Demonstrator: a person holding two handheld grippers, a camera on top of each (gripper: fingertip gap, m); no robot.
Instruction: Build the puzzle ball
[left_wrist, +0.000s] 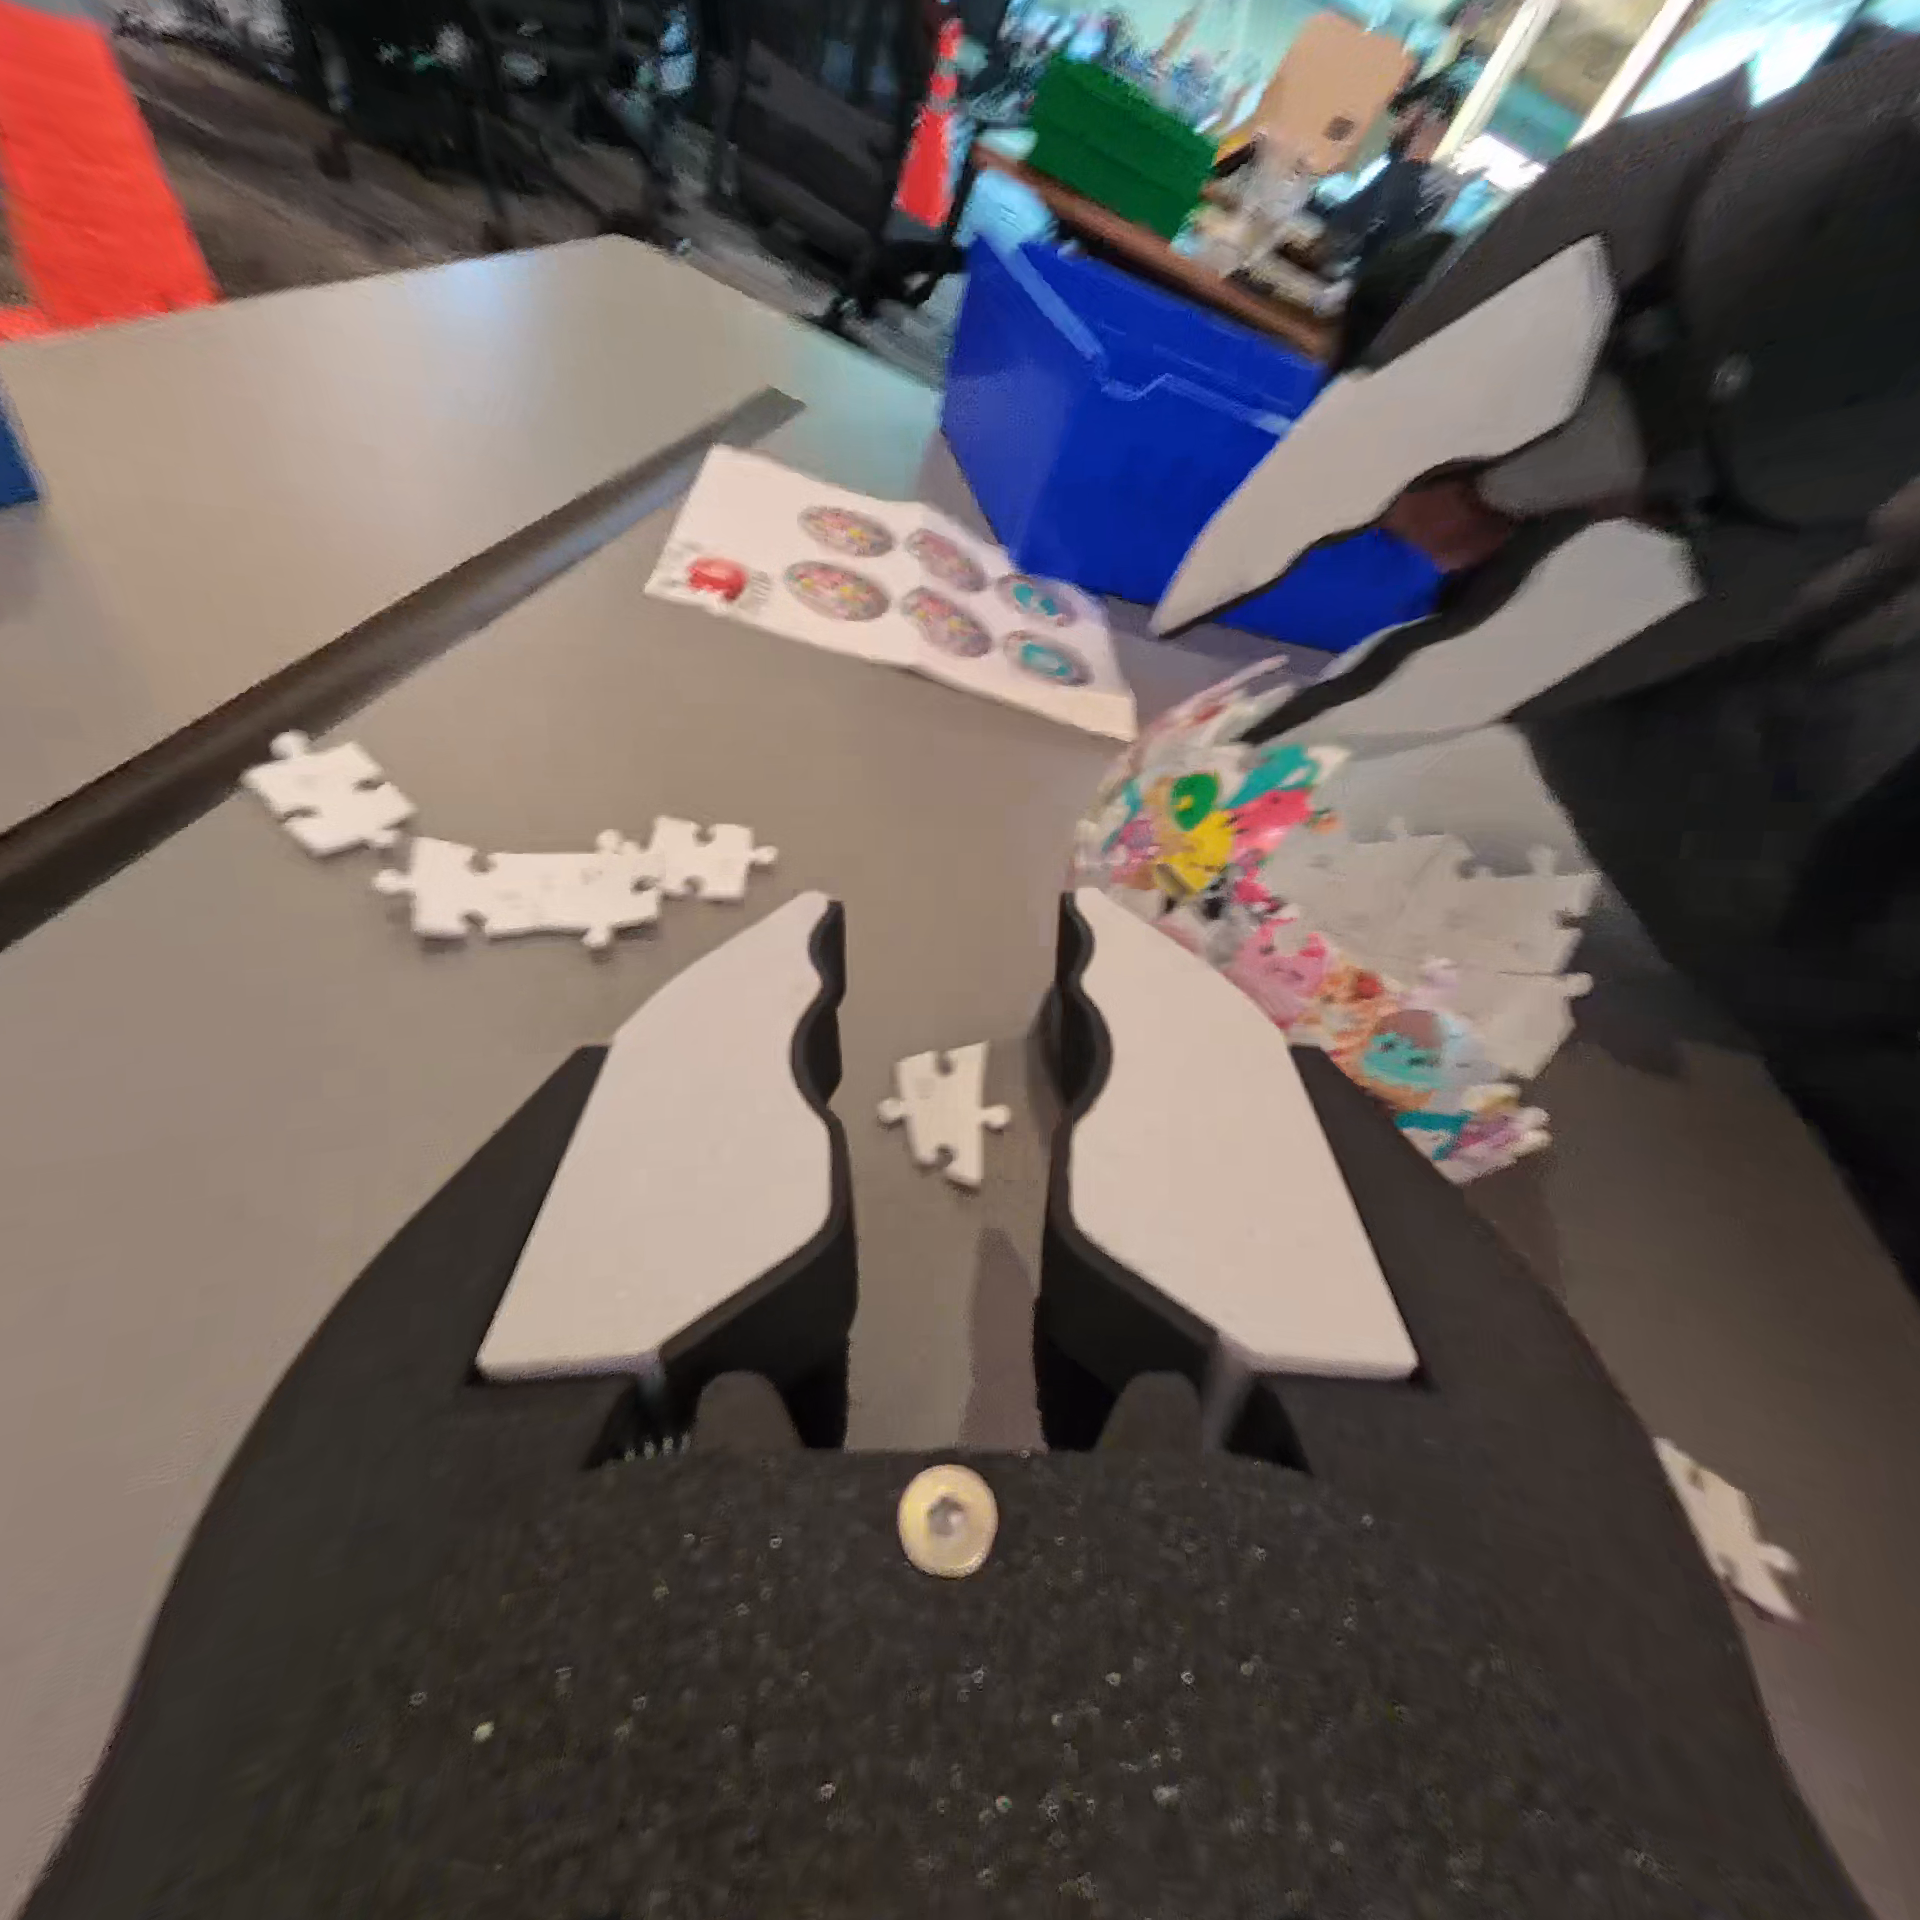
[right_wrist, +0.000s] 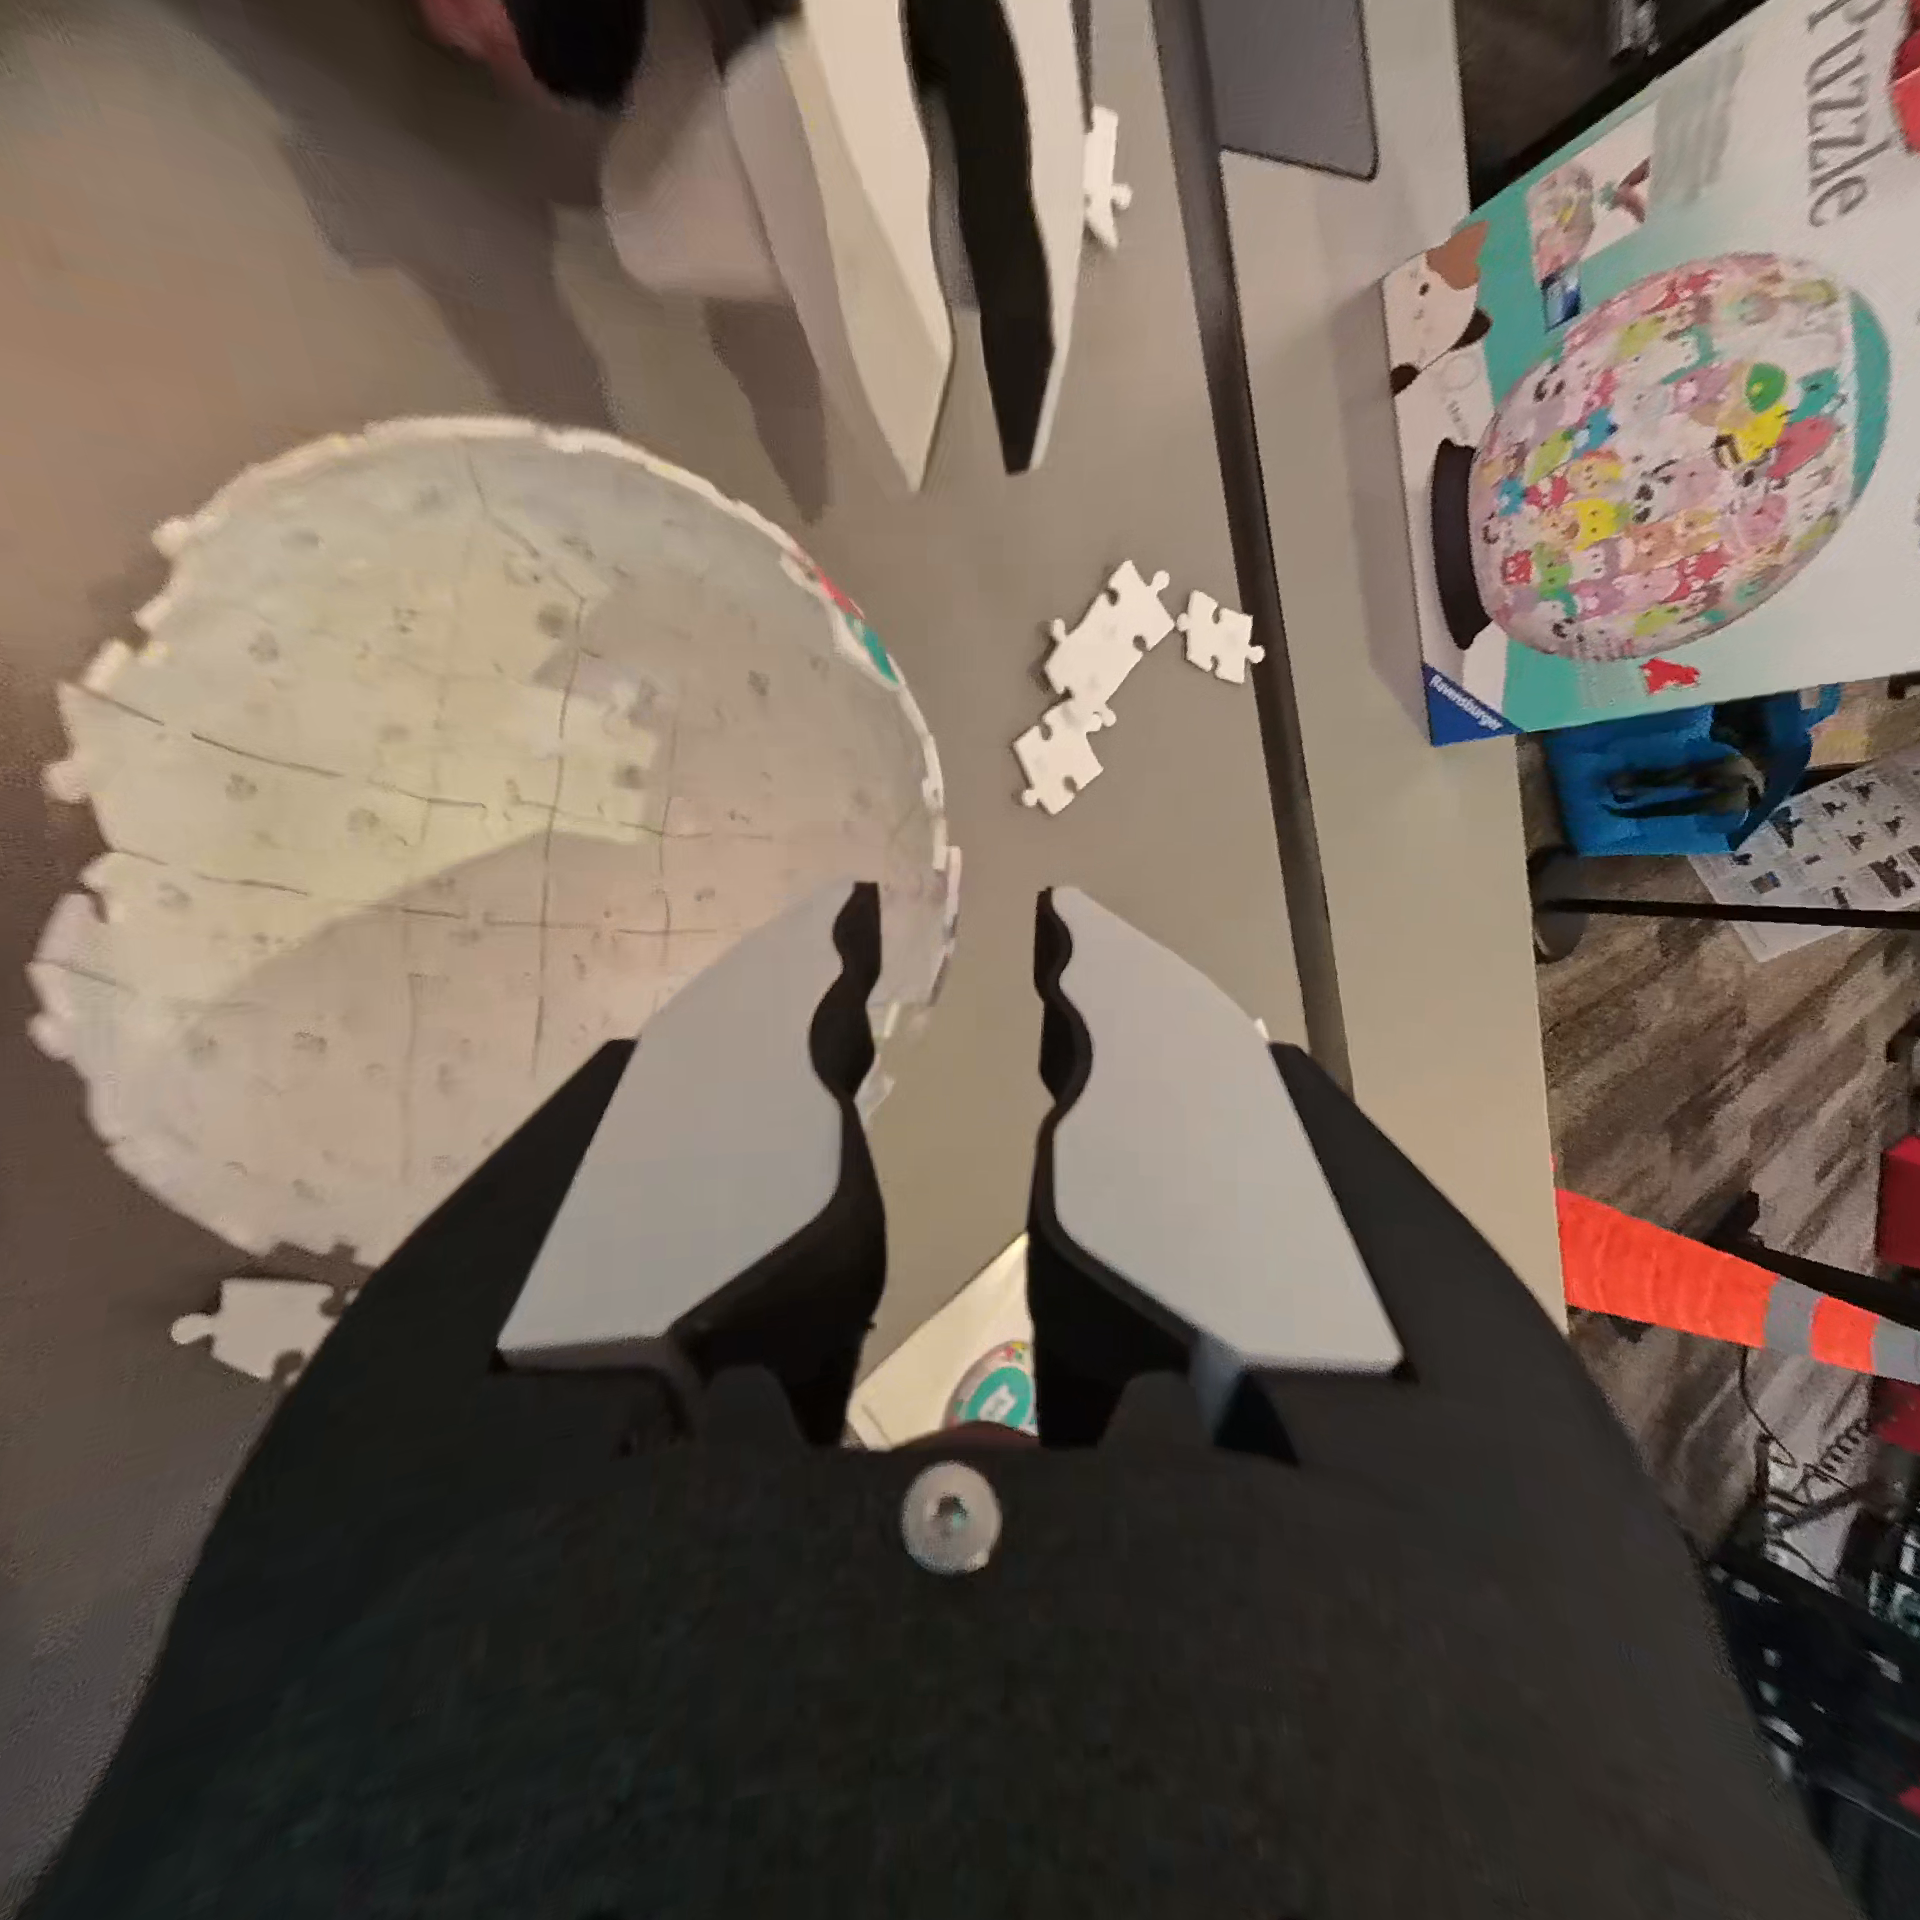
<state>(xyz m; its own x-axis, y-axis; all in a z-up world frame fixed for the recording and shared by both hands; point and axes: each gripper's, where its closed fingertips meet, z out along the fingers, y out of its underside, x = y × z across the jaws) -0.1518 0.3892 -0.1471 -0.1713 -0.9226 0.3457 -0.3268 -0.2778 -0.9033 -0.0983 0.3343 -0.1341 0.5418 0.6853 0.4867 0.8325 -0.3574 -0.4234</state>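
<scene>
- The left gripper (left_wrist: 948, 914) is hovering low over the grey surface (left_wrist: 623, 1039), its jaws spread with nothing between them.
- A single white puzzle piece (left_wrist: 948, 1112) is lying flat on the surface, showing in the gap between those jaws, with no contact visible.
- Another white piece (left_wrist: 1730, 1532) is lying at the right edge of the left wrist view, near the gripper's body.
- The half-built puzzle ball (left_wrist: 1340, 935) is sitting on the surface just right of the left gripper, its colourful cartoon side facing the left camera and its rim jagged with open tabs.
- In the right wrist view the ball's (right_wrist: 468, 810) pale inner side is showing like an open bowl, and a loose piece (right_wrist: 260, 1325) is lying just beside its rim.
- The right gripper (right_wrist: 956, 899) is hanging above the ball's edge, jaws apart and holding nothing; whether its left finger is touching the rim is hard to tell through the blur.
- A cluster of white pieces (left_wrist: 561, 883) is lying farther out on the surface, well apart from the ball.
- A printed instruction sheet (left_wrist: 883, 592) is lying flat beyond them.
- A blue bin (left_wrist: 1122, 416) is standing behind the sheet.
- The puzzle box (right_wrist: 1662, 416) is resting on the neighbouring surface, seen in the right wrist view.
</scene>
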